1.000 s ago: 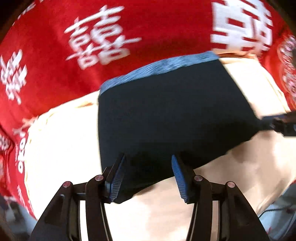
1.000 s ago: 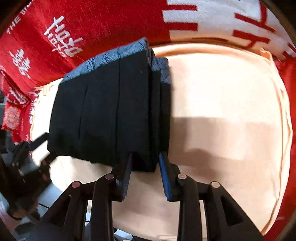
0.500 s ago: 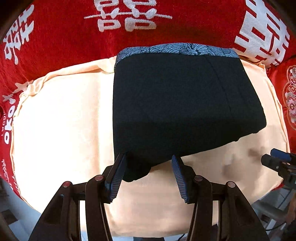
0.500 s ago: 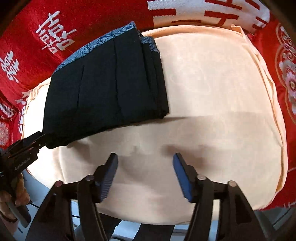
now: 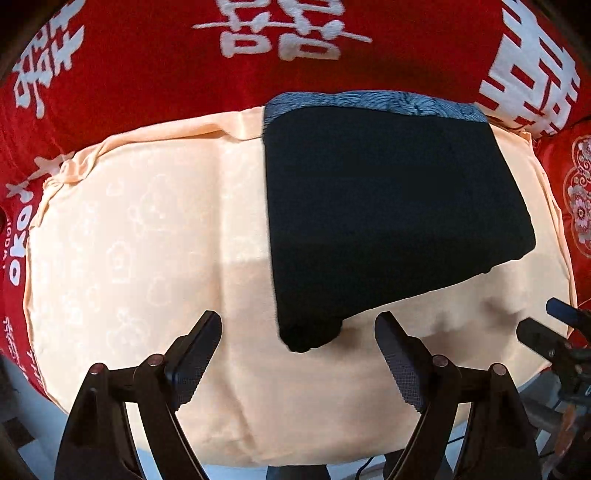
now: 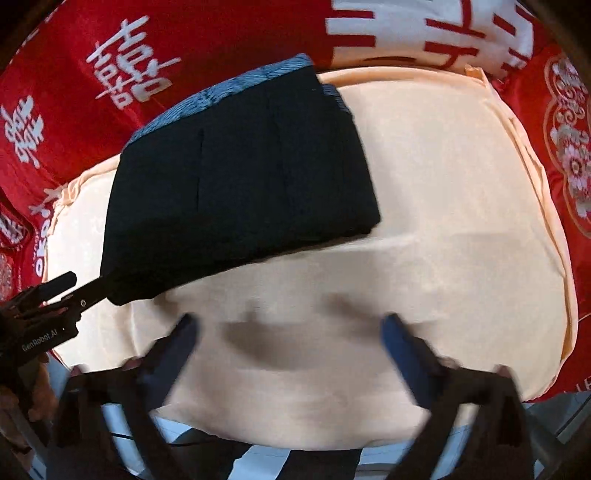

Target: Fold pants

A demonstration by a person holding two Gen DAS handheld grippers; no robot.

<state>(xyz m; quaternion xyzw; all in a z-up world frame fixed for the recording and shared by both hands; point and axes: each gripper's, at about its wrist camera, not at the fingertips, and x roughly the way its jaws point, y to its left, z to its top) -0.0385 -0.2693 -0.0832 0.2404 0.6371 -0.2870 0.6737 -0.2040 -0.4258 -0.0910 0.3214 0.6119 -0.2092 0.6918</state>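
Note:
The black pants (image 5: 388, 214) lie folded into a compact block on a peach cushion cover (image 5: 129, 240), their blue-grey patterned waistband (image 5: 369, 101) at the far edge. My left gripper (image 5: 298, 325) hovers over the near left corner of the block. Its jaws are opening, and the pads stand clear of the cloth on both sides. In the right wrist view the pants (image 6: 236, 184) sit up and to the left. My right gripper (image 6: 290, 321), blurred, has its jaws opening over bare peach cloth with nothing between them. The left gripper (image 6: 55, 295) shows at that view's left edge.
A red cloth with large white characters (image 5: 280, 33) surrounds the peach cover (image 6: 461, 221) at the back and sides. The right gripper's tip (image 5: 546, 332) shows at the left view's right edge. A hand (image 6: 37, 398) and striped fabric (image 6: 258, 458) lie below the cover's near edge.
Both grippers have let go of the pants' near edge, widened their jaws and drawn back toward the cover's near side. The folded pants stay lying flat.

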